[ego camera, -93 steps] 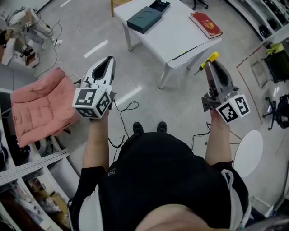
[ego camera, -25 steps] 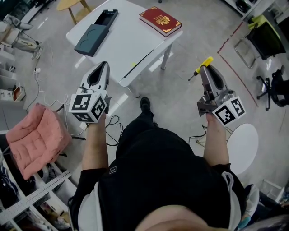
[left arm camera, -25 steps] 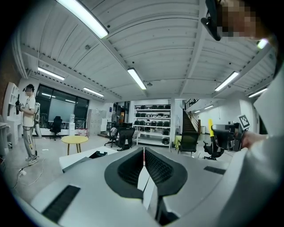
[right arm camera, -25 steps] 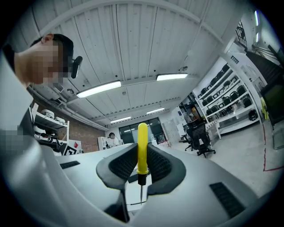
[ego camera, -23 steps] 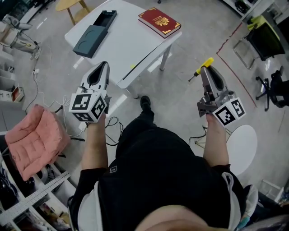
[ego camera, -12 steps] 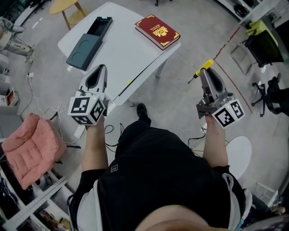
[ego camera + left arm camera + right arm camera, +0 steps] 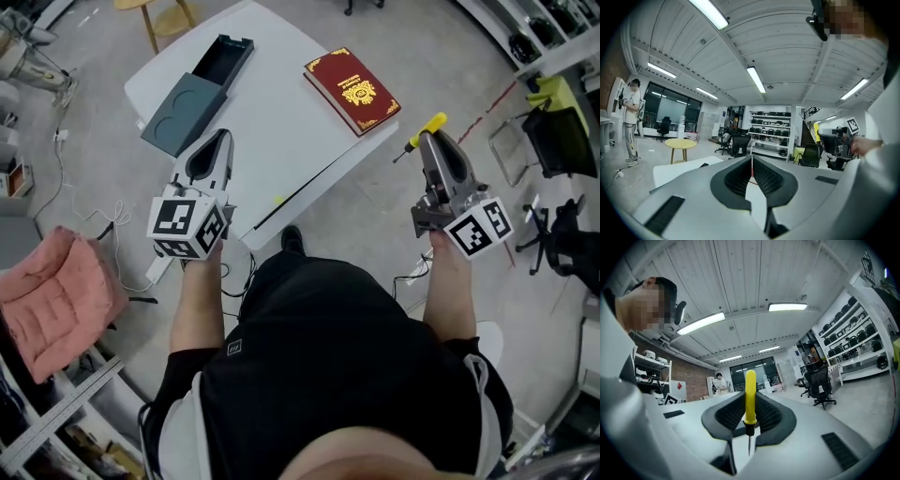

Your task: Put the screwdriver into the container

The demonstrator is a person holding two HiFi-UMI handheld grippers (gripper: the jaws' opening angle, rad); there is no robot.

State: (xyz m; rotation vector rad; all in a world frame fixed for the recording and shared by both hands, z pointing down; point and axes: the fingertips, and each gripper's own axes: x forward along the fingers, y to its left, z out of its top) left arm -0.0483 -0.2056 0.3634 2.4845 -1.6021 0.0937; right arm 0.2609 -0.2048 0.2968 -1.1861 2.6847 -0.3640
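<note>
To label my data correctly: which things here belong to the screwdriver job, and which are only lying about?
Belong to the job: screwdriver, held in the right gripper; dark container on the white table.
Only lying about: red book; pink cushion.

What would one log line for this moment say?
right gripper: shut on screwdriver | left gripper: shut, empty | box: open on table, screwdriver not yet in it
</note>
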